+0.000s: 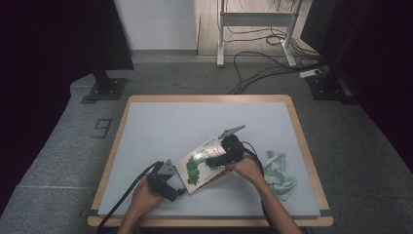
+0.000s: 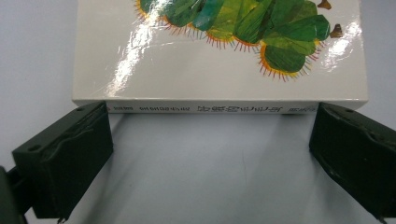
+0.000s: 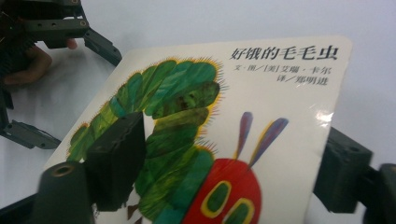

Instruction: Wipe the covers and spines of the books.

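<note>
A picture book (image 1: 202, 163) with a green caterpillar on its glossy white cover lies at the front middle of the table. Its right side is tilted up. My left gripper (image 1: 179, 191) is open, level with the table. Its jaws stand wide apart in front of the two ends of the book's spine (image 2: 215, 108), apart from it. My right gripper (image 3: 233, 135) is open around the book's cover (image 3: 261, 107): one jaw lies over the caterpillar picture, and the other sits past the cover's edge, partly hidden behind it. In the right gripper view, the left gripper's fingers (image 3: 100, 44) show at the book's far side.
A crumpled pale green cloth (image 1: 280, 173) lies to the right of the book, beside the person's right forearm. The table's white mat (image 1: 195, 122) has a wooden rim. Cables and stand legs are on the floor beyond the table.
</note>
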